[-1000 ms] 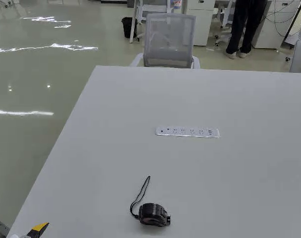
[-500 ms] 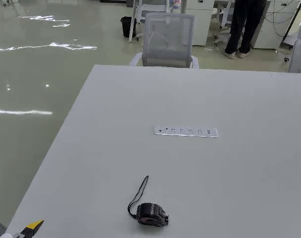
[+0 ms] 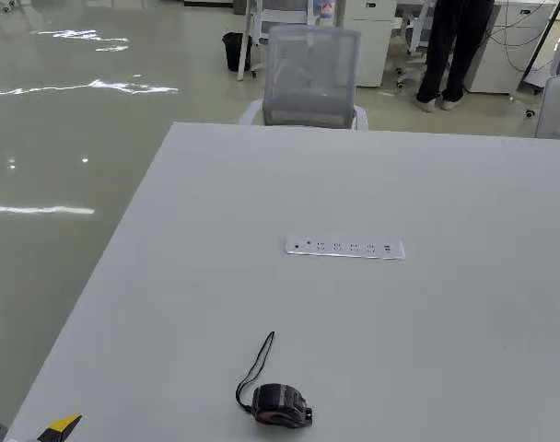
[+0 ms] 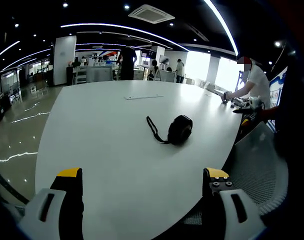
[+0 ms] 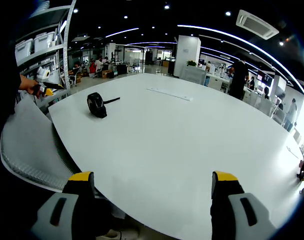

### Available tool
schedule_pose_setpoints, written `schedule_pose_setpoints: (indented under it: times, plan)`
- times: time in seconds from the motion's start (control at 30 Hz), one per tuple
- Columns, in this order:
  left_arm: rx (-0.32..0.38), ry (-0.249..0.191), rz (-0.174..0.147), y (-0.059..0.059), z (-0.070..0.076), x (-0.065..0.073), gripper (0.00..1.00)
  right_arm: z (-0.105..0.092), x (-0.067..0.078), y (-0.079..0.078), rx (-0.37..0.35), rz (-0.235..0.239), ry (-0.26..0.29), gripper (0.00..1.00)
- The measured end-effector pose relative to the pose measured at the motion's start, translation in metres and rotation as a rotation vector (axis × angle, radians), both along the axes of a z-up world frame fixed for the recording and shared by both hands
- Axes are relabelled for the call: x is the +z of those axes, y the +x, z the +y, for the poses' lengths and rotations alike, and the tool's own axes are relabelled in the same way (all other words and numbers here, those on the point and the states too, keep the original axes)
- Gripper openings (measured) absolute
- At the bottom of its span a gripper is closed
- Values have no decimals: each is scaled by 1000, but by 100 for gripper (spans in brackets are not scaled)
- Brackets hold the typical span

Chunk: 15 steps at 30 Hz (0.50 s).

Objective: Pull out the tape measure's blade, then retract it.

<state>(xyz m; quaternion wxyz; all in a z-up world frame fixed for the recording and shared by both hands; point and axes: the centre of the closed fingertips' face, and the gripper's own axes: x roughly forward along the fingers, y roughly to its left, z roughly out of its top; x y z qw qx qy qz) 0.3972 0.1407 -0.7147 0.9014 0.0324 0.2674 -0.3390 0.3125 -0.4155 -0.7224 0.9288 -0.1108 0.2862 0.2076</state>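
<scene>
A black tape measure (image 3: 281, 406) with a black wrist strap (image 3: 257, 360) lies on the white table (image 3: 372, 184) near its front edge, blade fully inside. It also shows in the left gripper view as the tape measure (image 4: 180, 129) and in the right gripper view as the tape measure (image 5: 96, 105). My left gripper (image 4: 141, 177) is open and empty, held off the table's near-left corner, well short of the tape. Its yellow fingertip (image 3: 61, 427) peeks in at the bottom left of the head view. My right gripper (image 5: 153, 180) is open and empty, off the table edge, far from the tape.
A white power strip (image 3: 344, 249) lies flat at the table's middle. A grey mesh chair (image 3: 310, 75) stands at the far edge. A person (image 3: 450, 46) stands beyond it near white cabinets. Shiny floor lies to the left of the table.
The head camera has shifted slightly, so the tape sits a bit lower and further left in the picture. The tape has not moved on the table.
</scene>
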Motion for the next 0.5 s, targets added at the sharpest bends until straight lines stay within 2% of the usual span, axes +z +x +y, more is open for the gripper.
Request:
schedule_pose_setpoints:
  times: [0.3,0.5]
  plan:
    - [32,-17,12,3,-4,3,99,5,-1,1,11,2,2,99]
    - [46,-26,5,5,-10,10,99,3,-1,6,18,4,1,98]
